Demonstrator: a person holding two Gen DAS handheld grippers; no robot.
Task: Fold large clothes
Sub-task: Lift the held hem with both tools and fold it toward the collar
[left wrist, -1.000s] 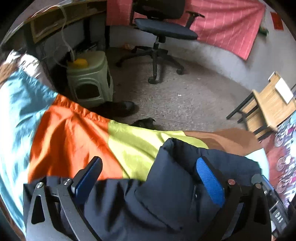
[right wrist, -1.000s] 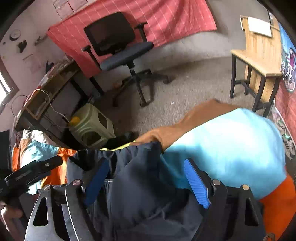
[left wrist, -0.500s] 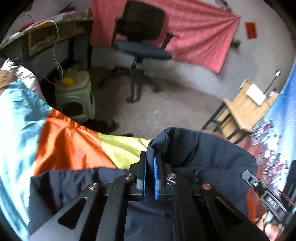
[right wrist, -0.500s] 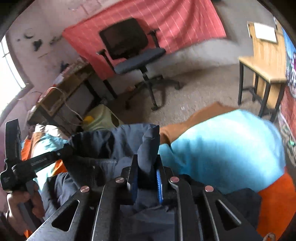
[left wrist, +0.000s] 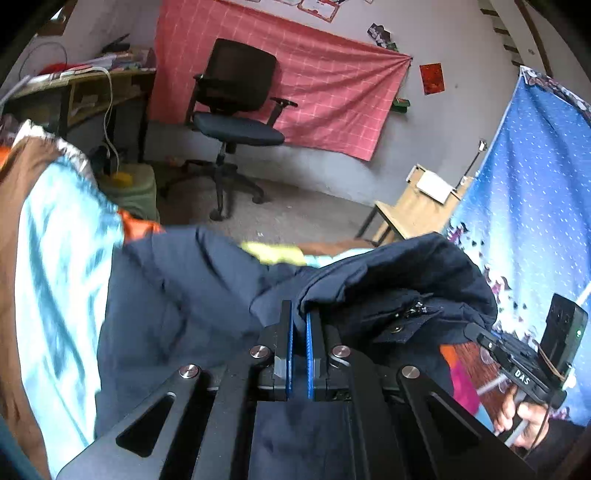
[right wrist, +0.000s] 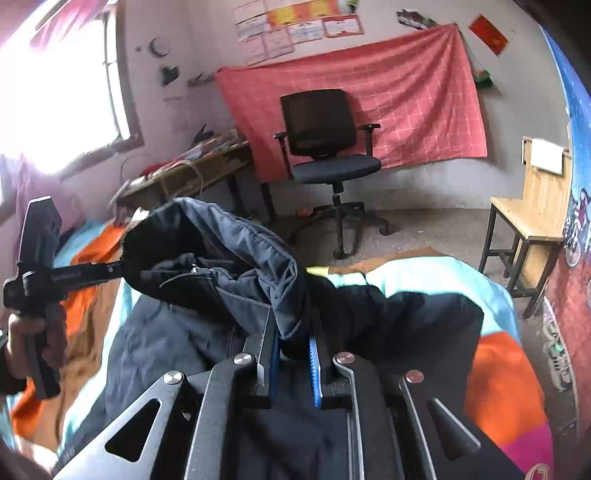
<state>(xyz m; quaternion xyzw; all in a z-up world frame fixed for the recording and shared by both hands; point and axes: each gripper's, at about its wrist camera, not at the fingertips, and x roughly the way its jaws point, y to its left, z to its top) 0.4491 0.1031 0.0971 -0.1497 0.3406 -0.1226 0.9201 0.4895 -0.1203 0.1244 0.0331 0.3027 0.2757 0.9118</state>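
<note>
The fold is only begun. The left gripper (left wrist: 300, 325) is clamped on an edge of the navy padded jacket (left wrist: 177, 295) at the frame's lower centre. The right gripper (right wrist: 293, 345) is closing on a thick bunch of it. The jacket's body sprawls unfolded across the colour-block bedspread (right wrist: 417, 273); no crease is made yet.

Lived-in bedroom/study in a home: bed w/ multicoloured patchwork bedspread (right wrist: 424, 273), black office chair (right wrist: 325, 147), cluttered wooden desk (right wrist: 192, 173) by a bright window (right wrist: 55, 92), red checked cloth (left wrist: 288, 92) and certificates (right wrist: 295, 26) on plaster wall, small wooden chair (right wrist: 532, 214).
</note>
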